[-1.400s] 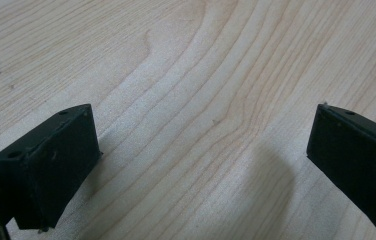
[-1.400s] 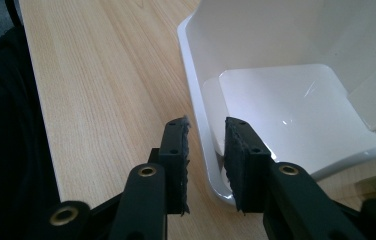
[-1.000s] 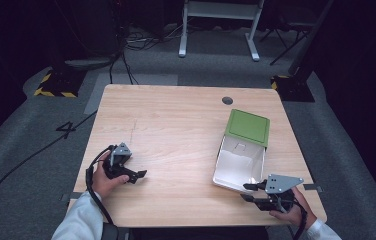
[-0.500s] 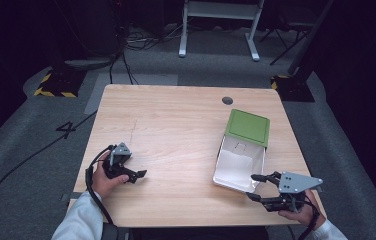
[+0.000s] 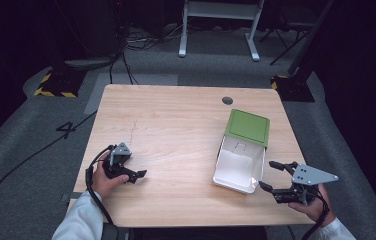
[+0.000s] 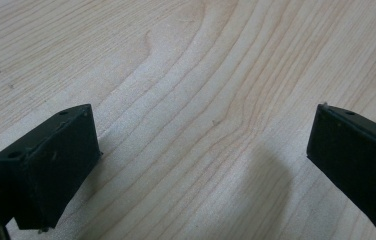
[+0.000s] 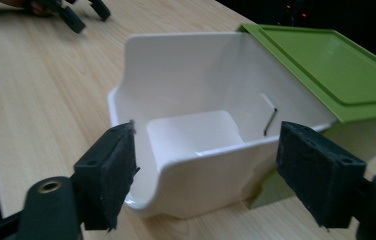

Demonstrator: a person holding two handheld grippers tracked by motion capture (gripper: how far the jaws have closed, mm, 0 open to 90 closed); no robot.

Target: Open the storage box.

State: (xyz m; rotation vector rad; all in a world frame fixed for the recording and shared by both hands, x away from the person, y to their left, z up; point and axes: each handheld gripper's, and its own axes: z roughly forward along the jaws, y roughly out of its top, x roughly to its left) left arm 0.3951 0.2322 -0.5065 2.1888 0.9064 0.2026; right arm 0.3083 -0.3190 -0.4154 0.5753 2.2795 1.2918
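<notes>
A white open container point(image 5: 239, 165) lies on the wooden table point(image 5: 176, 125), and its green lid point(image 5: 247, 127) leans at its far end. A small bent metal piece point(image 7: 270, 117) rests inside against the container point(image 7: 191, 85) wall, below the green lid point(image 7: 326, 65). My right gripper point(image 5: 267, 174) hovers just off the container's near right corner. Its jaws have just been opening and stand wide, nothing pressed between the pads point(image 7: 113, 170). My left gripper point(image 5: 137, 175) rests at the table's left, open over bare wood point(image 6: 201, 150).
A round dark grommet point(image 5: 227, 100) sits near the table's far edge. The table's right edge point(image 5: 301, 165) runs close beside my right hand. Cables and a white metal stand point(image 5: 216, 25) lie on the floor beyond.
The right gripper has pulled back and up from the container's near right corner, toward the table's right edge, and its jaws have spread apart. The left gripper has stayed put.
</notes>
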